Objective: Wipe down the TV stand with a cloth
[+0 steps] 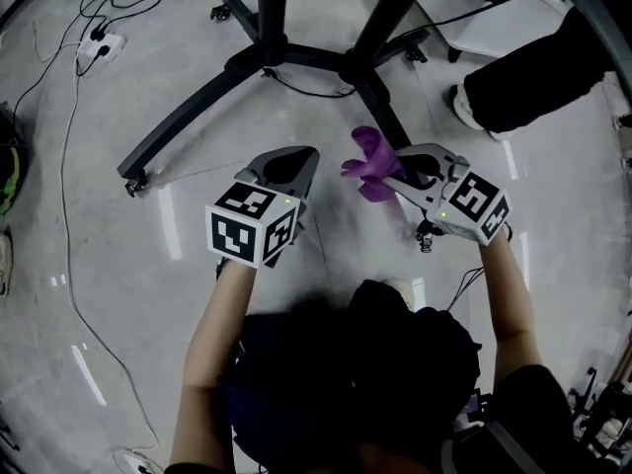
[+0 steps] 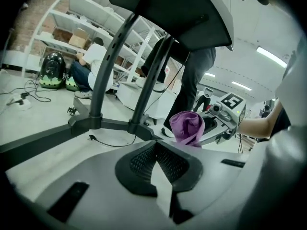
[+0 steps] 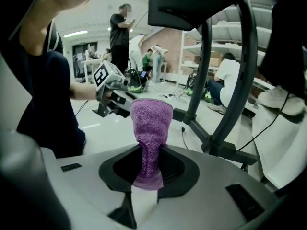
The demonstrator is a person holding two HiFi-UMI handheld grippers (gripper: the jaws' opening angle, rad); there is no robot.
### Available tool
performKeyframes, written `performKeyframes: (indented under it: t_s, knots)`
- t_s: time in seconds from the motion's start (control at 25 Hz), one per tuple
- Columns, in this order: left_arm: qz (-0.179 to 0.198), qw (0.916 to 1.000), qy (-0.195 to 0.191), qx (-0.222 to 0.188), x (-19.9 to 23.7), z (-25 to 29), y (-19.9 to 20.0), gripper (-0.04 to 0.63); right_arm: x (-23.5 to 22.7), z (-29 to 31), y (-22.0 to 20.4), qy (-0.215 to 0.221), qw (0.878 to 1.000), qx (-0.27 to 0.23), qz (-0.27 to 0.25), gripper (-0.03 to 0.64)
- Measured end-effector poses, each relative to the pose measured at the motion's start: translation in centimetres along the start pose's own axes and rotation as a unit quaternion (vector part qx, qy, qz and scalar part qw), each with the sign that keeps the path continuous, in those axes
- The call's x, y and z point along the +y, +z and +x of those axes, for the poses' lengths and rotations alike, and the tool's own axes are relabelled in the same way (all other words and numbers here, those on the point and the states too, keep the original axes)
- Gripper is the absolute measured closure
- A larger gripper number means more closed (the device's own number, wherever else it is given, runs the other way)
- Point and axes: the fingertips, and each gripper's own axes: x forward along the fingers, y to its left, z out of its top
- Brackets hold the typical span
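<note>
Bare forearms [image 1: 212,334] and dark clothing [image 1: 355,363] fill the bottom of the head view, and a gripper is held in each hand above a pale grey, glossy floor [image 1: 148,284]. The left gripper [image 1: 292,162] is seen pressed together, with nothing between its jaws. The right gripper [image 1: 393,174] is pinched on a purple cloth [image 1: 369,169], whose free end stands bunched beyond the jaws (a towelling weave is shown in the right gripper view). The cloth is held in the air near one leg of the TV stand [image 1: 296,59]; contact with it cannot be made out. The stand's black base is spread on the floor on castered legs, and two dark posts rise from it. A thin cable [image 1: 64,166] is trailed across the floor to a white power strip [image 1: 99,45]. Pale shelving [image 2: 72,19] is ranged along a wall, a person in a white top [image 2: 98,56] is seated before it, and strip lights [image 2: 271,56] are set in the ceiling.
</note>
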Motion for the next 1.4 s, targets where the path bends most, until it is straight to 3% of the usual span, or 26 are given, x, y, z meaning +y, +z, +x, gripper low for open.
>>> performKeyframes:
  t_s: [0.2, 0.44, 0.56, 0.8, 1.08, 1.4]
  knots:
    - [-0.012, 0.9985, 0.027, -0.047, 2.2, -2.4, 3.8, 0.588, -2.8, 0.8, 6.2, -0.056, 0.984, -0.130, 0.110, 0.515]
    - [0.013, 0.9965, 0.046, -0.069, 2.9, -4.7, 8.5, 0.588, -2.9, 1.0, 12.4, -0.084, 0.972, -0.191, 0.104, 0.515]
    - [0.007, 0.9960, 0.065, -0.062, 3.2, -7.2, 10.5, 0.588, -2.0, 1.0, 16.3, -0.077, 0.974, -0.195, 0.085, 0.515]
    - [-0.056, 0.9919, 0.101, -0.055, 1.7, -14.5, 15.2, 0.588, 1.7, -2.0, 24.6, -0.038, 0.982, -0.175, 0.054, 0.515]
    - [-0.082, 0.9777, 0.169, -0.093, -1.5, -24.0, 23.5, 0.588, 6.2, -8.3, 32.2, -0.003, 0.987, -0.143, 0.071, 0.515]
    - [-0.109, 0.9733, 0.181, -0.090, -7.1, -31.0, 33.6, 0.588, 9.8, -16.8, 42.8, 0.027, 0.984, -0.148, 0.100, 0.515]
